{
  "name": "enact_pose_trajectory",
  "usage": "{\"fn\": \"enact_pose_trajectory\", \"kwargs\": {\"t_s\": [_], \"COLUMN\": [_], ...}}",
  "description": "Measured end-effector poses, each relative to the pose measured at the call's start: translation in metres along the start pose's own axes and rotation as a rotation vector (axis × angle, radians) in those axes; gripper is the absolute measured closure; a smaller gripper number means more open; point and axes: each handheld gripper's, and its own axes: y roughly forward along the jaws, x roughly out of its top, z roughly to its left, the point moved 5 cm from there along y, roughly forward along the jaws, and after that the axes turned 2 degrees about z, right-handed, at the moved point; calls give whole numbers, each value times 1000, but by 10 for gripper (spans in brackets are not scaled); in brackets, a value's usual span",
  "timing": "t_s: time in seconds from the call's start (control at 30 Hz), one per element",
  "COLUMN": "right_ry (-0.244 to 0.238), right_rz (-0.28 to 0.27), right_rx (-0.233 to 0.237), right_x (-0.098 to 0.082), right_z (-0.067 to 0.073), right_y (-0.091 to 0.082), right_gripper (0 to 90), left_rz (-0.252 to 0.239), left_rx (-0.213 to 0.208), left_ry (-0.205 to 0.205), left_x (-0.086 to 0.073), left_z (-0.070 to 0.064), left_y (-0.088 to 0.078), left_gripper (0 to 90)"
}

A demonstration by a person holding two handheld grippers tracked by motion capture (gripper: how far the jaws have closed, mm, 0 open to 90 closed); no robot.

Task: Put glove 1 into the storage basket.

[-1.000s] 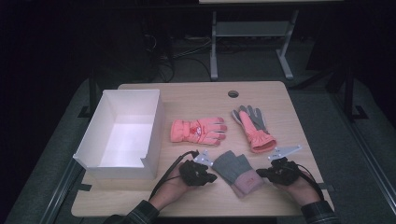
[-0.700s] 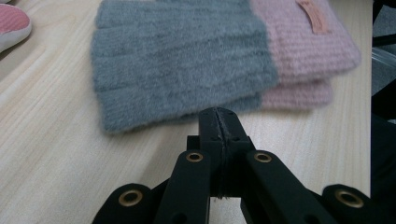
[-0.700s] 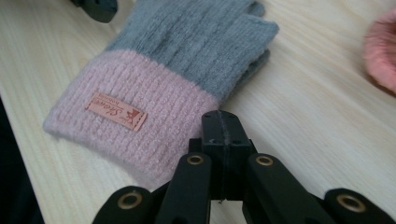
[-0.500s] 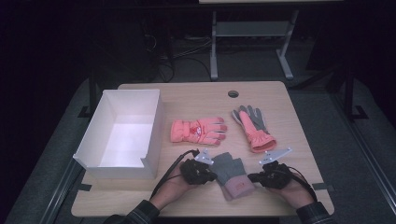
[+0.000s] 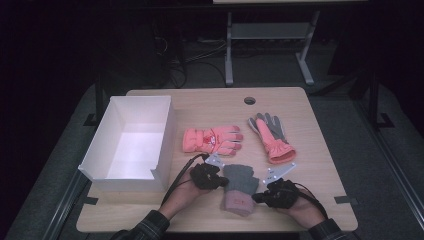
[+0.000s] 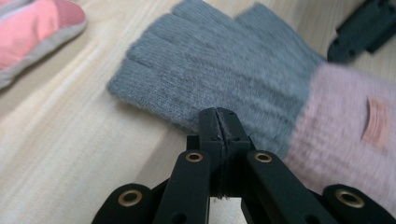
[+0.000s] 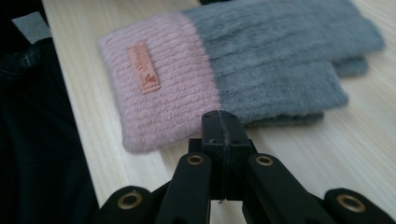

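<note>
Here the fuzzy grey knitted glove with a pink ribbed cuff (image 5: 239, 189) is seen lying on the wooden surface (image 5: 320, 165) between both pressed-together, empty tongs, left tongs (image 5: 219, 181) at its left edge, right tongs (image 5: 256, 198) just right of its near cuff.

Both grippers, left gripper (image 5: 218, 179) and right gripper (image 5: 261, 196), are black with brass-ringed screws, grey plates on top and trailing black cables; sleeves are dark plaid.
</note>
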Motion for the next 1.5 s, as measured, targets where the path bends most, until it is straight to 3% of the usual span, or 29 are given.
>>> {"fn": "enact_pose_trajectory", "kwargs": {"t_s": [0.17, 0.33, 0.4, 0.63, 0.77, 0.97, 1.07, 1.2, 1.3, 1.5], "right_ry": [-35, -36, -46, -71, -69, -3, 39, 79, 127, 162], "right_rz": [-2, -16, -22, -27, -53, -109, -138, -159, -174, -173], "right_rx": [33, 66, 69, 72, 66, -9, -55, -160, -219, -242], "right_x": [8, 16, 20, 36, 36, 25, 20, 13, 7, 0], "right_z": [11, 20, 22, 36, 34, 16, 6, -10, -24, -34], "right_y": [10, 19, 22, 39, 34, 14, 3, -9, -15, -15], "right_gripper": [900, 900, 900, 900, 860, 600, 487, 296, 200, 161], "left_rz": [16, 13, 14, -3, -5, -26, -20, 14, 23, 63], "left_rx": [8, 9, 18, 25, 19, -39, -36, -21, -18, -4], "left_ry": [-15, -30, -16, -26, -23, -2, 21, 37, 53, 93], "left_x": [4, 9, 10, 10, 10, 10, 10, 8, 6, 4], "left_z": [8, 14, 16, 18, 23, 18, 11, -1, -8, -11], "left_y": [-2, -4, -6, -9, -17, -23, -25, -20, -14, -2], "left_gripper": [887, 890, 882, 841, 786, 485, 364, 194, 145, 134]}}
